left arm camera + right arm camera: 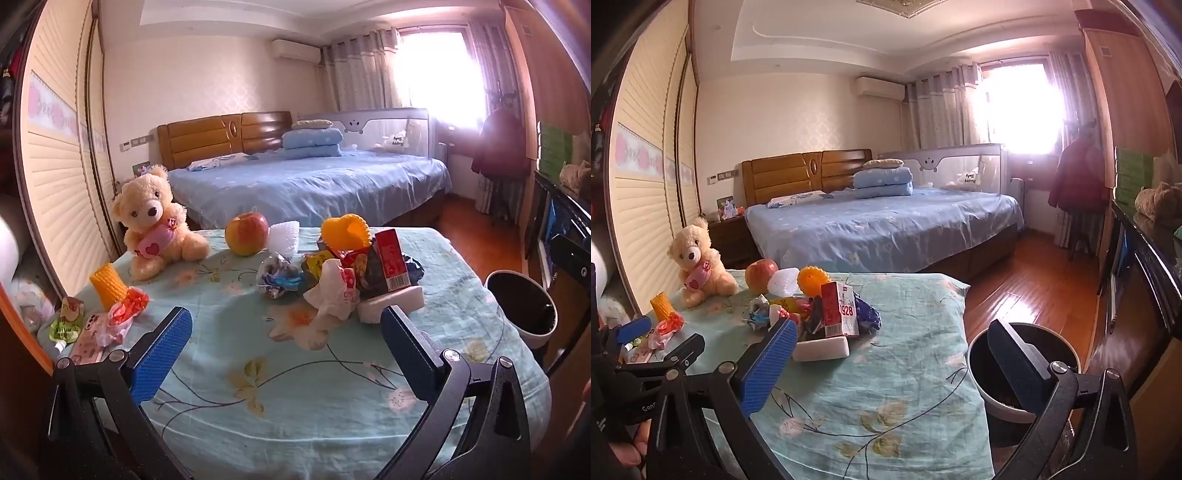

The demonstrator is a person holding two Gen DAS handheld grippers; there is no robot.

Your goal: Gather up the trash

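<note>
Start of collection: left gripper (286, 354) and right gripper (897, 363) both stand wide apart and empty above the floral cloth (295, 398). The wrapper pile (343, 273) lies mid-table, the bin (1023, 373) beside its right edge. Best taken singly, starting with the crumpled white wrapper (332, 291) nearest.

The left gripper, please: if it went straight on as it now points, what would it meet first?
Probably the crumpled white wrapper at the near edge of the trash pile; the left gripper stands open over bare tablecloth. Depth is uncertain.
</note>
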